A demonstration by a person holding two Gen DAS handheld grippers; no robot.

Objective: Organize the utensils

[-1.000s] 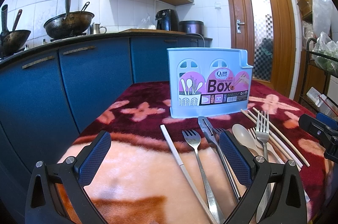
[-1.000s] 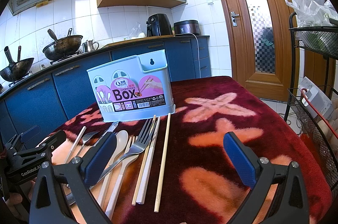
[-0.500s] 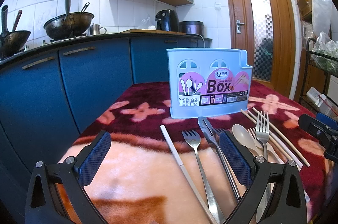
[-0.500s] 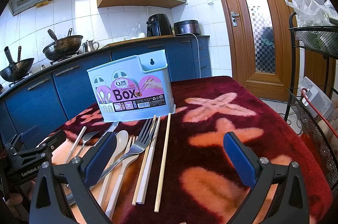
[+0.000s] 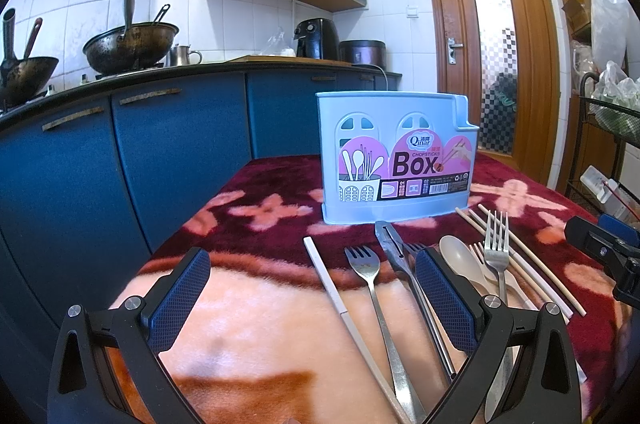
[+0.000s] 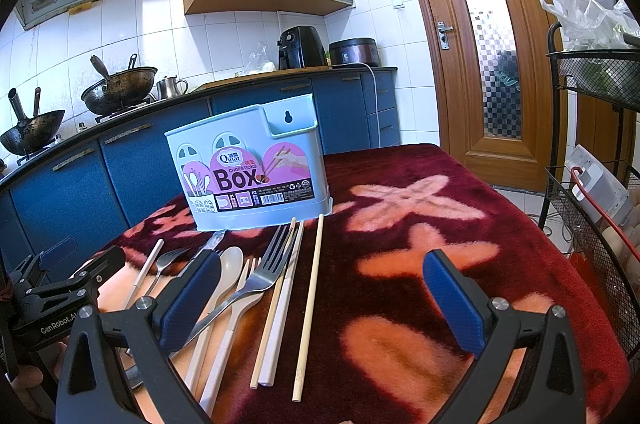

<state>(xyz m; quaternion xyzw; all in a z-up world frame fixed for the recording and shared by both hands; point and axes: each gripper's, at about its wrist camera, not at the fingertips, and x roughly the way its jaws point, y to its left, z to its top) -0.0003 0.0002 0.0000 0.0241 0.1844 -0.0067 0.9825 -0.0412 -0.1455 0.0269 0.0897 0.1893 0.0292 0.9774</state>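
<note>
1. Utensils lie in a row across the lower centre of both views, on a counter covered by a red and pink floral blanket (image 6: 420, 207).
2. Blue chopsticks box (image 5: 396, 159) stands upright at mid-frame, just behind the utensil tips, with nothing seen sticking out of its top.
3. Left wrist view, left to right: white chopstick (image 5: 326, 280), fork (image 5: 366, 268), tongs (image 5: 394, 252), beige spoon (image 5: 458, 258), second fork (image 5: 496, 248), wooden chopsticks (image 5: 532, 268).
4. Left gripper (image 5: 312, 296): jaws wide, holding nothing, hovering above the white chopstick and first fork.
5. Right gripper (image 6: 320, 304): jaws wide, holding nothing, above a single wooden chopstick (image 6: 310, 304) at lower centre.
6. Dark woks (image 5: 128, 43) sit at upper left.
</note>
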